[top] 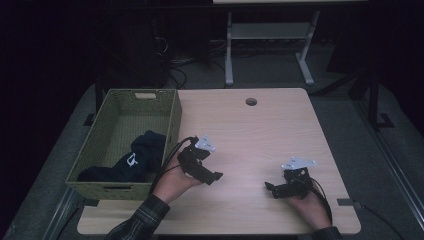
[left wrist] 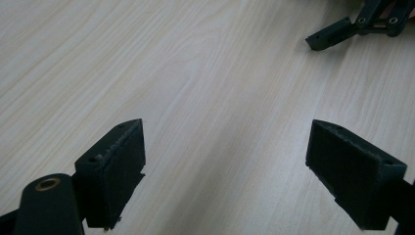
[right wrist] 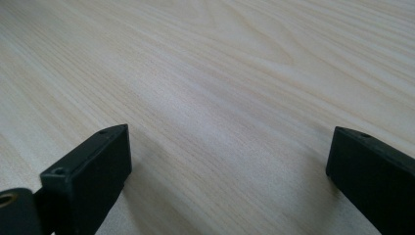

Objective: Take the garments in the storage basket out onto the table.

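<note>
My left gripper (top: 211, 167) hovers just above the light wood table (top: 260, 130), right of the basket, held by a hand in a plaid sleeve. In its own view the left gripper (left wrist: 227, 142) is open, with bare wood between the jaws. My right gripper (top: 276, 183) rests low near the front right of the table, also open and holding nothing (right wrist: 227, 139). One of its jaws (left wrist: 333, 34) appears at the top right of the left gripper view. A green woven basket (top: 175, 117) stands at the table's left edge with a dark garment (top: 142, 152) bundled inside.
A round cable hole (top: 251, 101) sits near the table's far edge. Beyond the table stand the white legs of another desk (top: 229, 55), with cables on the grey floor (top: 175, 70). The surroundings are dark.
</note>
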A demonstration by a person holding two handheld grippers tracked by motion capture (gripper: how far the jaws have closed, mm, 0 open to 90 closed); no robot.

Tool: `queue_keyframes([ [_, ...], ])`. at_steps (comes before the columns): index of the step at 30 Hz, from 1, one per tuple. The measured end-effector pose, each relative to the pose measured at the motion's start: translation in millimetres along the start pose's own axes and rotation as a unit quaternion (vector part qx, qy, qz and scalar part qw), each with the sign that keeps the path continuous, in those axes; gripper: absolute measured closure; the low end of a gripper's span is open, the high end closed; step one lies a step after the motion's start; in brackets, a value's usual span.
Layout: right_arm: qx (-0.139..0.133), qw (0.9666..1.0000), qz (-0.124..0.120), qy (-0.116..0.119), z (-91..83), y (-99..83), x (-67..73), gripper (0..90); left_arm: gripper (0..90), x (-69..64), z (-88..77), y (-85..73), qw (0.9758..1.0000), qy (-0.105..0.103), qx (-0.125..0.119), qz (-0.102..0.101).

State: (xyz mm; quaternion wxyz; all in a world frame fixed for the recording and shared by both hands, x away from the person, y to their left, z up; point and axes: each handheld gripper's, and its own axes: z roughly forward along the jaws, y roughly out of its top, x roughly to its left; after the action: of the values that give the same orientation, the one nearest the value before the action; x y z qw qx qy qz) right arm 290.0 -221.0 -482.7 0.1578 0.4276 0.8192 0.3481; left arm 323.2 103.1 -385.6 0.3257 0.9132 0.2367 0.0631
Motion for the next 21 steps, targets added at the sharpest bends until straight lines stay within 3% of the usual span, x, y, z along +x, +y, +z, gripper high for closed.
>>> queue_keyframes([
  [10, 0.0, 1.0, -0.001, 0.001, 0.0, 0.0, 0.1, 2.5, 14.5, 2.0, -7.8, 7.4, 0.9999, -0.011, 0.005, 0.004],
  [21, 0.0, 1.0, -0.003, 0.002, 0.0, -0.1, 0.1, 2.5, 14.5, 7.4, -23.7, 11.9, 0.9999, -0.007, 0.014, 0.003],
])
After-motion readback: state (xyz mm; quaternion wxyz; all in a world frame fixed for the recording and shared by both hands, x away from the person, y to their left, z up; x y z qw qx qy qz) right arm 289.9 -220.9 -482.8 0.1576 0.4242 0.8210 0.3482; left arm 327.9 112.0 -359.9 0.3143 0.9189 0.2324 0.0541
